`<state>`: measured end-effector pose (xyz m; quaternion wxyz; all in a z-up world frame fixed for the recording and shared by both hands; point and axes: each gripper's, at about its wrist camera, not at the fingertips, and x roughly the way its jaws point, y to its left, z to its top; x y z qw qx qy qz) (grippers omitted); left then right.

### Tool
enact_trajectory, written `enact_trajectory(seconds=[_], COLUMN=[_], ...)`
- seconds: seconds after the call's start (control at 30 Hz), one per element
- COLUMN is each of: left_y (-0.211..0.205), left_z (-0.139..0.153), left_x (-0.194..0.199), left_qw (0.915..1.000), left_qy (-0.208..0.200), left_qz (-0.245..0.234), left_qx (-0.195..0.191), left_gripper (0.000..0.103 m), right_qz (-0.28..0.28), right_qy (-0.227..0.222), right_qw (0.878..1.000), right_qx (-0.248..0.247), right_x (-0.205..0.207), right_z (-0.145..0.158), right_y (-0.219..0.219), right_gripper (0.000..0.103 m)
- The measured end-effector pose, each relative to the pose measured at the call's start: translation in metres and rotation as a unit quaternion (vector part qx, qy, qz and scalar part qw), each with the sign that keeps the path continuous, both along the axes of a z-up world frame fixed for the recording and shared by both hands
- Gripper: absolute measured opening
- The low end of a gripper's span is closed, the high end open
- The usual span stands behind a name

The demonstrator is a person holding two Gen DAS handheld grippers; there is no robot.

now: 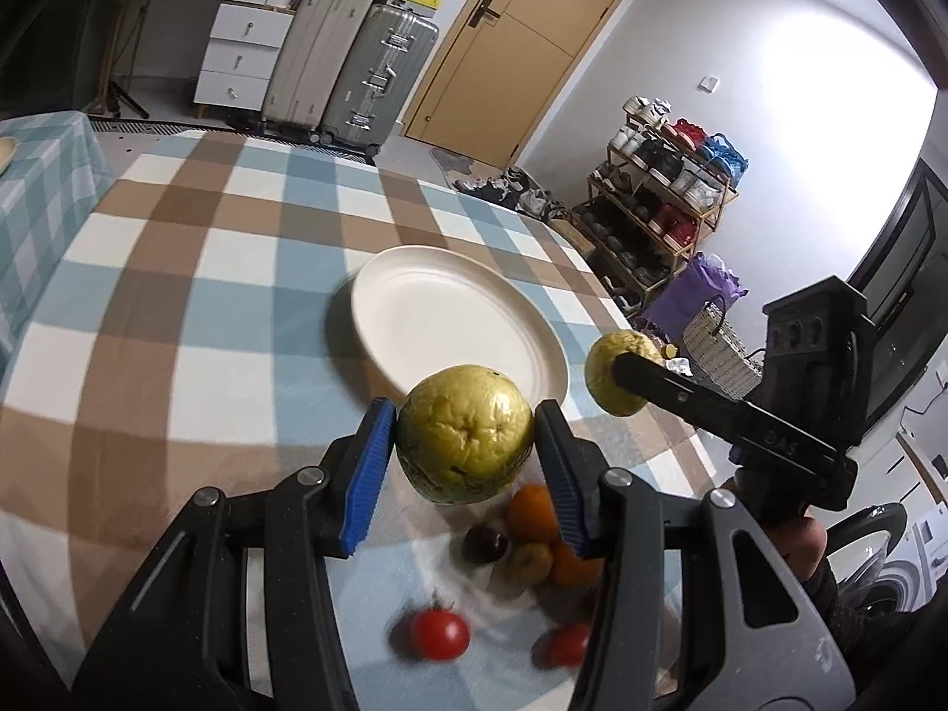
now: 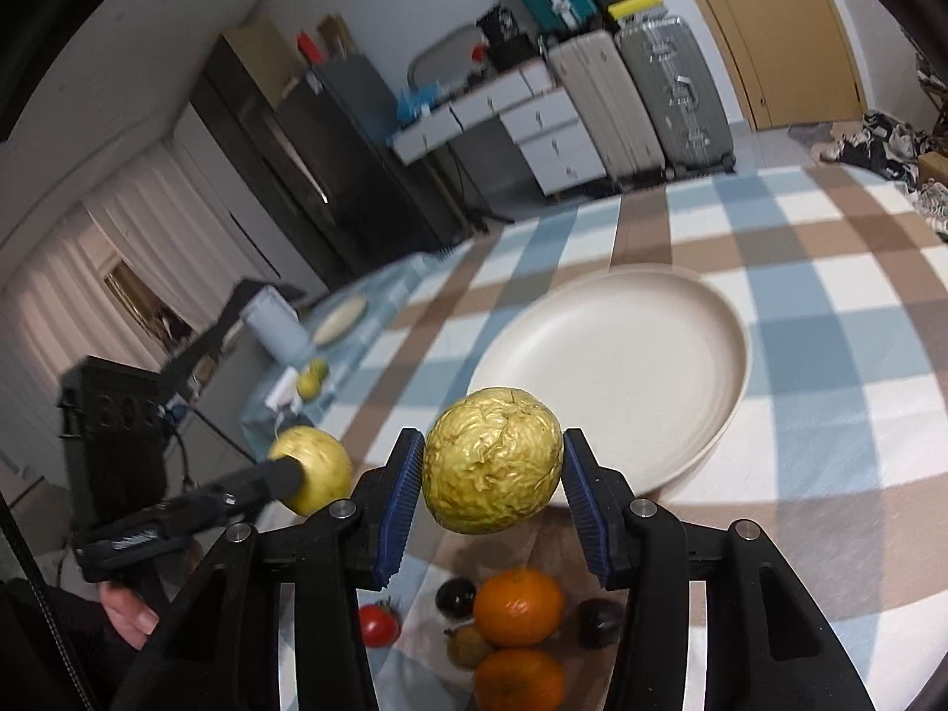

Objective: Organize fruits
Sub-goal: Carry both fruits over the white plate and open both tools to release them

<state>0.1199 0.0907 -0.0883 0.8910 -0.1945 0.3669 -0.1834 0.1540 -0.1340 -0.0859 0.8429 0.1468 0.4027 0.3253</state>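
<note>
My left gripper (image 1: 465,441) is shut on a yellow-green wrinkled fruit (image 1: 465,432) and holds it above the table, just short of the white plate (image 1: 450,314). My right gripper (image 2: 493,468) is shut on a second wrinkled yellow fruit (image 2: 493,459), held above the table before the same plate (image 2: 622,373). Each gripper shows in the other's view, the right gripper (image 1: 622,373) to the right and the left gripper (image 2: 308,471) to the left. Below the grippers lie oranges (image 2: 518,607), tomatoes (image 1: 439,634), dark plums (image 1: 486,544) and a small green-brown fruit (image 2: 468,646).
The table has a brown, blue and white checked cloth (image 1: 195,308). Suitcases (image 1: 379,77), drawers and a door stand beyond it. A shoe rack (image 1: 663,201) is at the right. A second table with a plate and fruit (image 2: 311,382) is to the left.
</note>
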Motion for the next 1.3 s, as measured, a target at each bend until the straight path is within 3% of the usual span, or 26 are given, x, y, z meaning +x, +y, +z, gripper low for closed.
enact_trajectory(seconds=[0.3, 0.57, 0.93, 1.13, 1.3], left_y=[-0.019, -0.034, -0.06, -0.06, -0.061], left_z=[0.006, 0.0, -0.047, -0.068, -0.076], left_x=[0.069, 0.143, 0.202, 0.215, 0.224], left_qw=[0.9999, 0.9999, 0.9977, 0.9966, 0.9962], left_qy=[0.001, 0.005, 0.044, 0.053, 0.055], left_qz=[0.015, 0.009, -0.02, -0.017, -0.021], left_qx=[-0.007, 0.01, 0.047, 0.06, 0.065], left_gripper=[0.046, 0.046, 0.046, 0.046, 0.046], right_qz=[-0.001, 0.016, 0.033, 0.032, 0.032], right_qy=[-0.015, -0.016, 0.032, 0.077, 0.087], right_qw=[1.0, 1.0, 0.999, 0.996, 0.995], right_qx=[-0.001, 0.004, -0.009, -0.016, -0.028], right_x=[0.046, 0.102, 0.165, 0.183, 0.189], right_z=[0.013, 0.01, -0.032, -0.062, -0.071], right_y=[-0.018, -0.012, 0.008, 0.015, 0.021], right_gripper=[0.048, 0.048, 0.048, 0.048, 0.048])
